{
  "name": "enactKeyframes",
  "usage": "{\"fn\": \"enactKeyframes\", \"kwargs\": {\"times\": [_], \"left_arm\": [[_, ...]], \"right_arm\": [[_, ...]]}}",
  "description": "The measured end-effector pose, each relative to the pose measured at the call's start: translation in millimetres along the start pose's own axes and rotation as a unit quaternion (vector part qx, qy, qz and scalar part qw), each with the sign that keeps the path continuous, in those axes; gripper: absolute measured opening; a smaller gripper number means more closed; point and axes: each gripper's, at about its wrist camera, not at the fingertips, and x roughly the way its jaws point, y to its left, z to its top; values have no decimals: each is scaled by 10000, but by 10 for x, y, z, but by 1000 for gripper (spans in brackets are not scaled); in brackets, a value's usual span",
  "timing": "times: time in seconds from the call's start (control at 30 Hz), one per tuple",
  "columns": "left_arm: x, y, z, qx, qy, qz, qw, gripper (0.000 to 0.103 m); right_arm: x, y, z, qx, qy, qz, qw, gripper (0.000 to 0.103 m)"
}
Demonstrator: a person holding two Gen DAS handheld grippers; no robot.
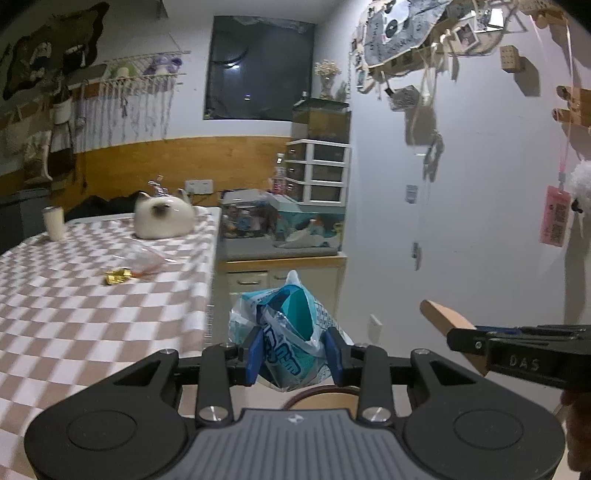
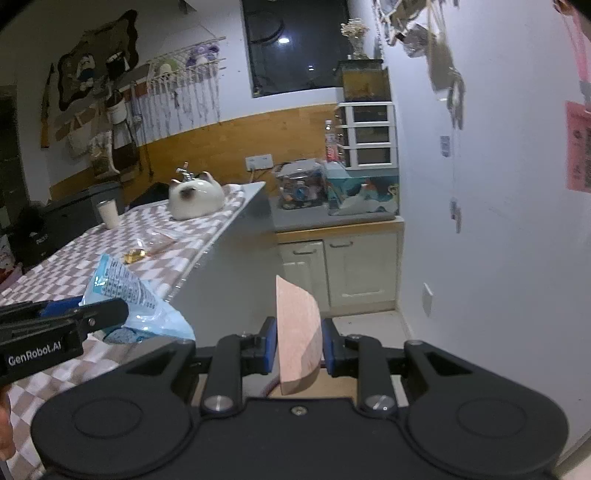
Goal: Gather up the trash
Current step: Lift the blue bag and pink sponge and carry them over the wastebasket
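left tool (image 1: 293, 356) – clamped on blue-white plastic wrapper (image 1: 291, 332) | right tool (image 2: 298, 345) – clamped on pinkish card piece (image 2: 297, 332) | gold wrapper (image 1: 117, 276) on counter (image 1: 74, 325) | advice – hold both grips firm until over the bin

Location: lived-in room of a home, kitchen corner.

Indicators: desk (image 1: 74, 325) under a checkered cloth, carrying a cat-shaped ceramic piece (image 1: 162, 218) and a cup (image 1: 54, 223); cream base cabinets (image 2: 347, 269) below a wooden counter; plastic drawer unit (image 1: 319, 171); wood-panelled wall; hanging photos and decorations (image 1: 406, 33); dark window (image 1: 258, 70).
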Motion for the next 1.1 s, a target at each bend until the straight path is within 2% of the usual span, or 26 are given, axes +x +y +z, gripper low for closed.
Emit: {"fn": "enactKeyframes", "kwargs": {"times": [0.23, 0.4, 0.57, 0.8, 1.0, 1.1], "left_arm": [[308, -323, -125, -58, 198, -333, 9992, 37], [724, -513, -268, -327, 473, -562, 9968, 37], [1269, -626, -513, -475, 854, -696, 9928, 37], [2018, -520, -914, -532, 1442, -550, 9866, 37], [2545, -281, -1248, -477, 1972, -520, 9778, 37], [2720, -224, -1442, -428, 2264, -628, 9711, 37]], "right_arm": [[51, -336, -70, 129, 50, -178, 9997, 26], [211, -586, -241, 326, 236, -366, 9985, 26], [487, -819, -459, 523, 597, -577, 9952, 26], [1019, -1034, -700, 752, 1007, -701, 9896, 26], [1643, -1044, -866, 962, 1392, -533, 9841, 26], [1984, -1018, -975, 1076, 1652, -411, 9795, 26]]}}
